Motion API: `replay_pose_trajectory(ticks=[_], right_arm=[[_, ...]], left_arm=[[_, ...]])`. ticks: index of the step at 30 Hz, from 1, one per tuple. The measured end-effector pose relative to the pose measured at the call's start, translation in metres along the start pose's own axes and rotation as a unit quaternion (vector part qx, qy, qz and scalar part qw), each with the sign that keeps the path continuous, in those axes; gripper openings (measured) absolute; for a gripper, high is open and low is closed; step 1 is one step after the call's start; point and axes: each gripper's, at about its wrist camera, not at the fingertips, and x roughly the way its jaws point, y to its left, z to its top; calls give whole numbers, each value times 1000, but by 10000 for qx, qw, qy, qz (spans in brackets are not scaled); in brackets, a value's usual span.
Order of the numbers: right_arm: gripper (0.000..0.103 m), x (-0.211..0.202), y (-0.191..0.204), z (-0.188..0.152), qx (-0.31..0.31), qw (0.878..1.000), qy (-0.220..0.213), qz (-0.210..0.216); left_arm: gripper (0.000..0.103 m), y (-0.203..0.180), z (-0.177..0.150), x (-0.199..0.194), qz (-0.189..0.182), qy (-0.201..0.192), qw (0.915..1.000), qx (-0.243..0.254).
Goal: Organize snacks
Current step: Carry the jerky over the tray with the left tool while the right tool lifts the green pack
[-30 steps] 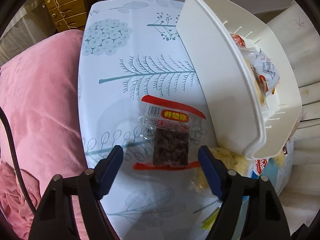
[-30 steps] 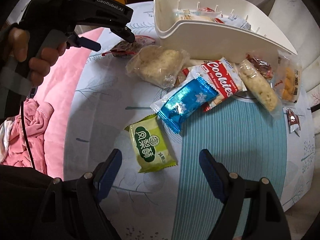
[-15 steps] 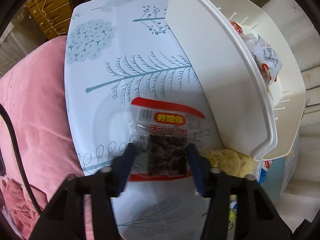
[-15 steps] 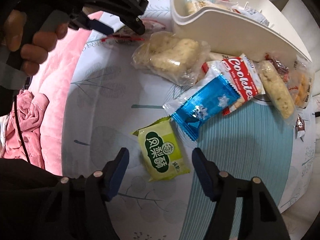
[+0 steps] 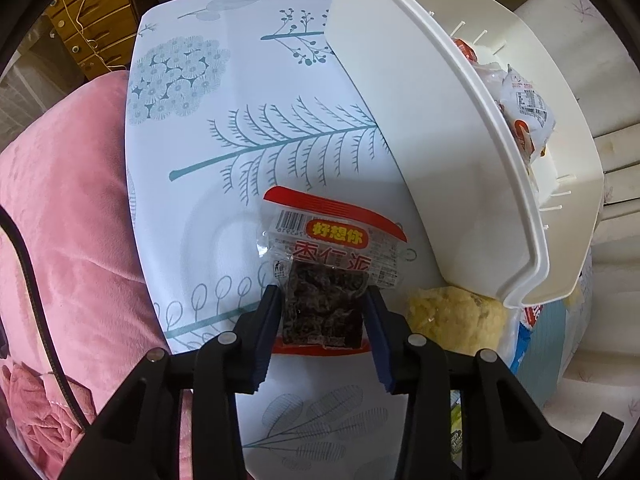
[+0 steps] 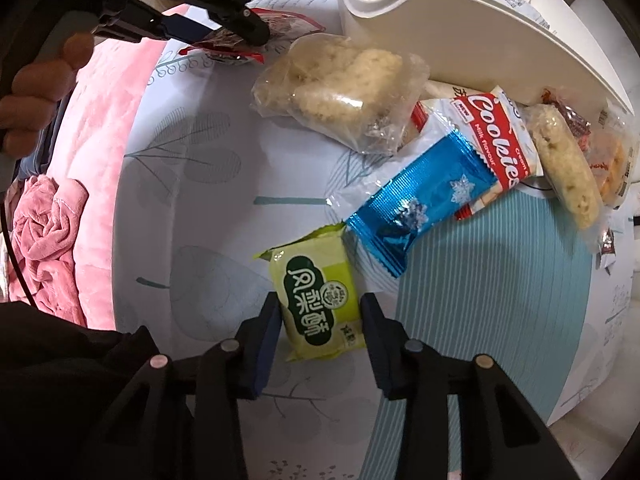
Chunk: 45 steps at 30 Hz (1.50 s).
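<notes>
A clear packet with red edges and a dark snack inside (image 5: 336,240) lies on the leaf-print tablecloth (image 5: 240,100), beside the white bin (image 5: 420,120). My left gripper (image 5: 324,312) points down over it. Its jaws are closing and both pads press the packet's dark block. A green packet (image 6: 316,280) lies flat near the table's front. My right gripper (image 6: 322,316) straddles it from above, its jaws closing with both pads against the packet's sides. The right wrist view also shows a person's hand (image 6: 36,84) on the left tool at top left.
Loose snacks lie below the bin (image 6: 460,40): a rice-cracker bag (image 6: 336,92), a blue foil packet (image 6: 420,196), a "Cookies" packet (image 6: 496,132) and a pale roll (image 6: 564,168). The bin holds several wrapped snacks (image 5: 524,108). A pink blanket (image 5: 60,200) borders the table's left edge.
Both grippers went from wide open to closed in on their packets. The right one also sank toward the green packet. The left one stayed over the dark snack packet.
</notes>
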Motion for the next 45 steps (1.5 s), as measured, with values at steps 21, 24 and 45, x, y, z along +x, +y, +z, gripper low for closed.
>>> replay_pose_trajectory(ticks=[21,24,45], right_arm=[[39,-48,-31,-6,630,9964,-278,503],[39,-63,-33,-2,481,9956,-424,688],[39,-156,-60,31,-831,9787,-1231,1415]], left_arm=[[39,24,-62,-42,7,-15,9988,-488],[39,23,-79,-54,-8,-53,9980,-633],[39,-32,-111,-146,338,-672,9864,-1459]])
